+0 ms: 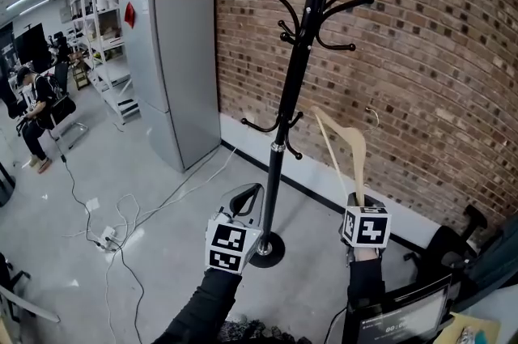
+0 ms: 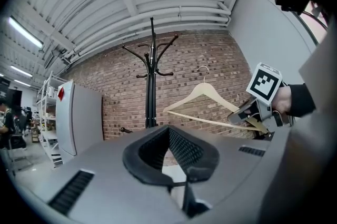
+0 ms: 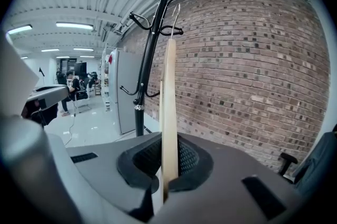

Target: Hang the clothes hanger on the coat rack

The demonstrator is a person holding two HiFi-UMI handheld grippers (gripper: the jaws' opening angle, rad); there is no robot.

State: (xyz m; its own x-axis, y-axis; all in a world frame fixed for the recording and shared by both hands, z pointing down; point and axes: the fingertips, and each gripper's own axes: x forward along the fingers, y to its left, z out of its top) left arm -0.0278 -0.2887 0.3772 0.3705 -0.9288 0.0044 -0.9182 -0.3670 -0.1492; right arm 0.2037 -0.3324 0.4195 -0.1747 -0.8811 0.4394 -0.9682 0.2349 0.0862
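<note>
Wooden clothes hanger (image 1: 350, 146) stands on end in our right gripper (image 1: 357, 203), its jaws pinching one shoulder tip, while our left gripper (image 1: 247, 198) has its jaws pressed together on nothing. We judge the carry nearly done. Next, its hook (image 1: 371, 116) must rise over a prong of the coat rack (image 1: 279, 132), with the brick wall (image 1: 429, 51) close behind and open floor (image 1: 121, 188) to the left.

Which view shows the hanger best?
Left gripper view: the hanger is side-on and whole, hook, shoulders and bar, with the right gripper clamping one end. Head view foreshortens it from above; its hook is faint. Right gripper view sees it edge-on, between the jaws.
</note>
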